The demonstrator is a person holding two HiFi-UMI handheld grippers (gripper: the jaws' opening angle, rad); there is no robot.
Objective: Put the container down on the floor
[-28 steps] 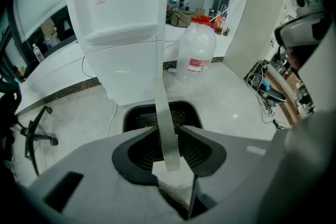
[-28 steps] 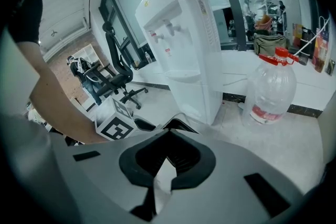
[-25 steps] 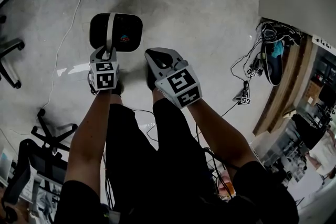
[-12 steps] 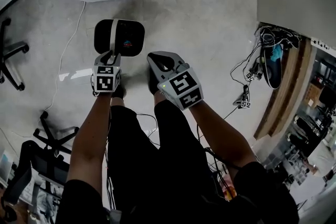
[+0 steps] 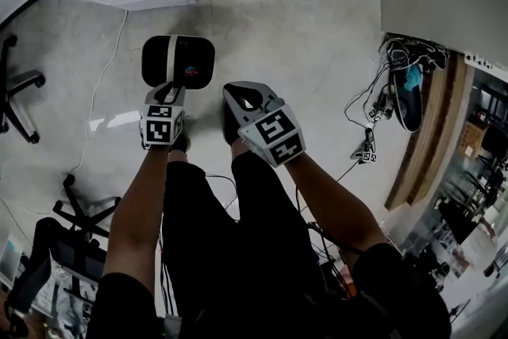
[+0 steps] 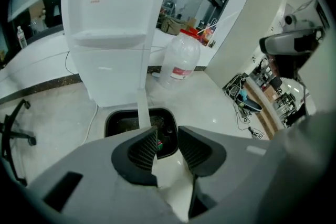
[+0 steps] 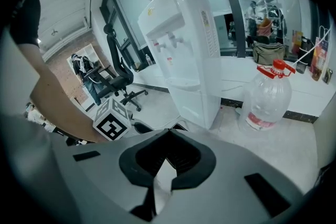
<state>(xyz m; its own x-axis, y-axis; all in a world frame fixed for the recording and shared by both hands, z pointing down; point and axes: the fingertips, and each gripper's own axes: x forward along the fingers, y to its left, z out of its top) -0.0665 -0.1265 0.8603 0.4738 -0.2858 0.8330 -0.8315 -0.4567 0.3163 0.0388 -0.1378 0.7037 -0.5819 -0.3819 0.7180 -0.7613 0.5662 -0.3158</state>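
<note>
A black container (image 5: 194, 59) with a white band handle (image 5: 168, 59) sits low over the grey floor, just ahead of my left gripper (image 5: 164, 90). In the left gripper view the container (image 6: 123, 122) lies beyond the jaws. Its handle (image 6: 142, 107) runs down to the tip of the left finger. My left gripper (image 6: 165, 144) is open, with floor and the container's rim showing in the gap. I cannot tell whether the container touches the floor. My right gripper (image 5: 242, 91) hangs beside it, shut and empty (image 7: 168, 132).
A white water dispenser (image 6: 113, 23) stands right behind the container, with a large water bottle (image 6: 179, 60) to its right. An office chair (image 5: 16, 83) is at the left, a chair base (image 5: 79, 202) lower left. Tangled cables (image 5: 381, 103) lie at the right.
The view has shifted slightly; the container and left gripper keep the same relation and sit a little lower in the picture. The right gripper has not visibly changed.
</note>
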